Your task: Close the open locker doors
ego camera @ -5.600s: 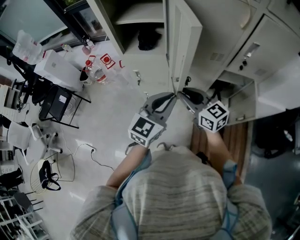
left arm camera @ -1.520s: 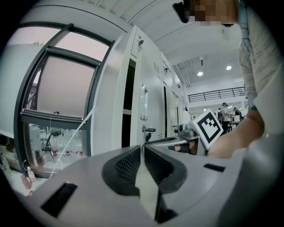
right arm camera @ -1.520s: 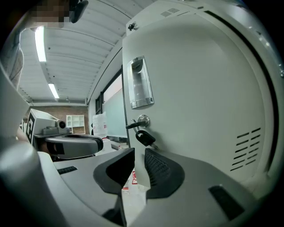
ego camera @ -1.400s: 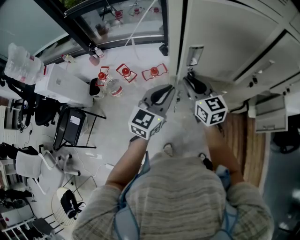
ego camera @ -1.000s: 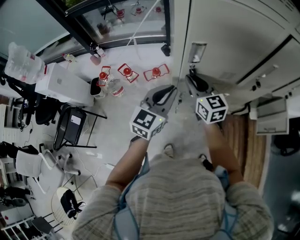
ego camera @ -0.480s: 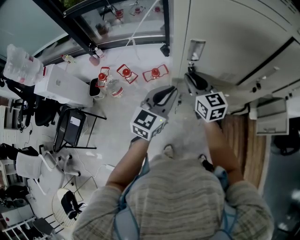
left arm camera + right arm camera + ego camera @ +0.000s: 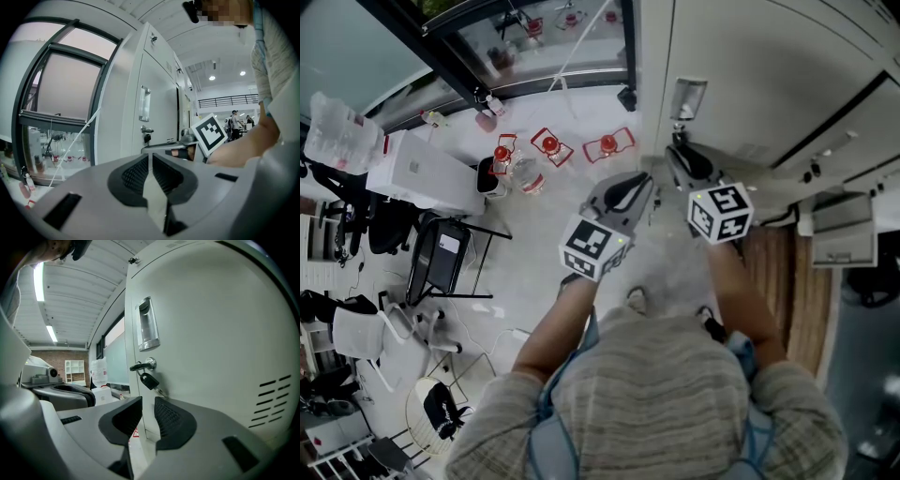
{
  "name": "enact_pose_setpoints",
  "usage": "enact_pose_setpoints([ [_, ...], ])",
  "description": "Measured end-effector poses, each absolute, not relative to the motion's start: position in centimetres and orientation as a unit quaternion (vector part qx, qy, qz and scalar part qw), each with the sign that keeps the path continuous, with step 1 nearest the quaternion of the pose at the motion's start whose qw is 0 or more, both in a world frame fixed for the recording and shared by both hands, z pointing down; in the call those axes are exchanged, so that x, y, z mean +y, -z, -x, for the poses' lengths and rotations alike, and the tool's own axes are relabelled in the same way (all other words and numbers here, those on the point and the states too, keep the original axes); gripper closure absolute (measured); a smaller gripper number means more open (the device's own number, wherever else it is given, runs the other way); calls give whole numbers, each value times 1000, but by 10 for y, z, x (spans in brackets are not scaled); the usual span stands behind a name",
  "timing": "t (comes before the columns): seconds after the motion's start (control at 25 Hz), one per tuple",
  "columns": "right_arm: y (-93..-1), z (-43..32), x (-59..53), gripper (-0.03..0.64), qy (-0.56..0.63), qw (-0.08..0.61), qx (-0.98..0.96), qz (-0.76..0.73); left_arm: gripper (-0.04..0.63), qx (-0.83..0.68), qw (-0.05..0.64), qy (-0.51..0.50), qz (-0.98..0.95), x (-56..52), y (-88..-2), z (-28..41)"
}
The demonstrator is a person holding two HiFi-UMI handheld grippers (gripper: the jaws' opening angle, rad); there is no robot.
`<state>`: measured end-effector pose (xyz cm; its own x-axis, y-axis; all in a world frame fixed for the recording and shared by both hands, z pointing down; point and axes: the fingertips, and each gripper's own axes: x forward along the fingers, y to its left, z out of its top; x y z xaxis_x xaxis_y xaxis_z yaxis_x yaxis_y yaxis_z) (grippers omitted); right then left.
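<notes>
The tall white locker door (image 7: pixel 741 66) lies flush with its frame. Its recessed handle (image 7: pixel 146 324) and a lock with a key and black fob (image 7: pixel 146 367) fill the right gripper view. My right gripper (image 7: pixel 674 152) hovers just short of the door below the handle (image 7: pixel 687 97), and its jaws (image 7: pixel 147 401) stand slightly apart with nothing between them. Beside it, my left gripper (image 7: pixel 648 178) points at the door's edge; its jaws (image 7: pixel 151 157) are together and hold nothing. The left gripper view shows the same door (image 7: pixel 159 108) from the side.
At the right, a lower locker (image 7: pixel 841 230) shows a door standing ajar. Red-capped bottles (image 7: pixel 548 144), a white box (image 7: pixel 427 173) and a black chair (image 7: pixel 439 255) are on the floor to the left. A window frame (image 7: pixel 441 52) runs along the back, and a wooden strip (image 7: pixel 773 272) lies under the lockers.
Several seconds ago the tall door stood open between the grippers; now it is flush. Over the last second both grippers have barely moved.
</notes>
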<state>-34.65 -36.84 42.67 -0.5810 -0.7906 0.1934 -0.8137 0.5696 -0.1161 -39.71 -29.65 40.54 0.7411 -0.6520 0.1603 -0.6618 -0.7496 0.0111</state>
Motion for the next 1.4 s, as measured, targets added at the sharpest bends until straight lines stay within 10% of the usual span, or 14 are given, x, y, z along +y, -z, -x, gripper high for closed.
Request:
enact_pose_setpoints([
  [1.4,-420,203,-263,551,-97,56,-859,-499,584,-238,23,-77,-968,-236,-401,235],
])
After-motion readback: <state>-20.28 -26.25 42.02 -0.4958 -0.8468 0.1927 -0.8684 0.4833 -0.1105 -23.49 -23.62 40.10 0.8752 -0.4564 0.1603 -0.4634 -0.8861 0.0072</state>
